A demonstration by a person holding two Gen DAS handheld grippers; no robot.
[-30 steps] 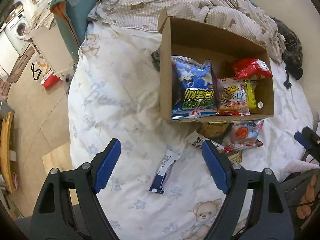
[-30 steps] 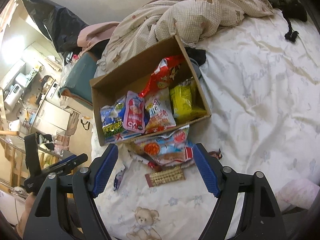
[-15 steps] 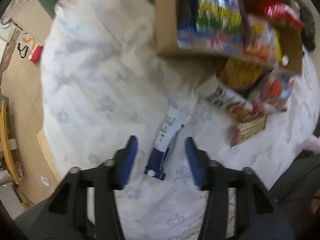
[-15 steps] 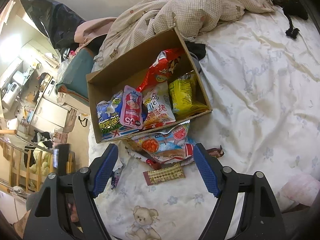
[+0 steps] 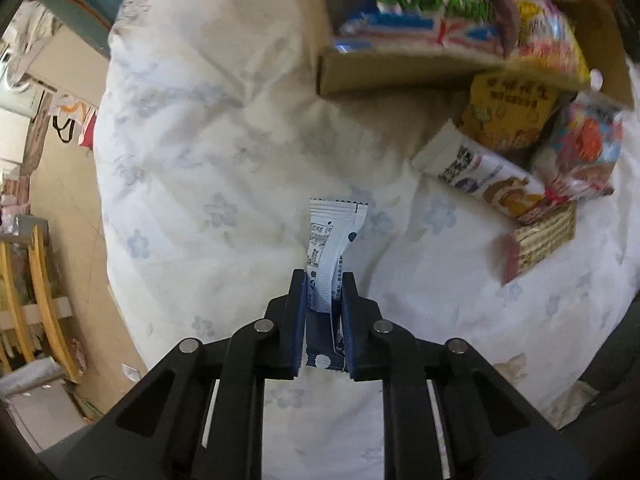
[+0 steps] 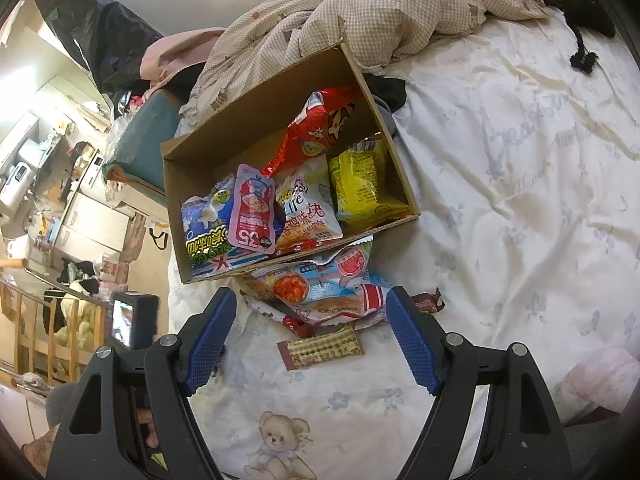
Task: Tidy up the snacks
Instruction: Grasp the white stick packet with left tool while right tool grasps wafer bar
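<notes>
My left gripper (image 5: 323, 280) is shut on a white and blue snack packet (image 5: 330, 240) that lies on the bed sheet. A cardboard box (image 6: 200, 148) holding several snack bags sits on the bed; it also shows in the left wrist view (image 5: 384, 70). Loose snacks lie in front of the box: a colourful bag (image 6: 320, 288), a brown wafer bar (image 6: 320, 348) and a yellow bag (image 5: 508, 116). My right gripper (image 6: 310, 336) is open and empty, hovering above the wafer bar.
A crumpled checked quilt (image 6: 380, 12) lies behind the box. The bed's left edge (image 5: 102, 184) drops to the floor, with a wooden rail (image 6: 44, 320) and furniture beyond. A black cord (image 6: 582, 52) lies at the far right of the sheet.
My left gripper has dropped down to the white and blue packet and closed on it. My right gripper has stayed open and shifted only slightly.
</notes>
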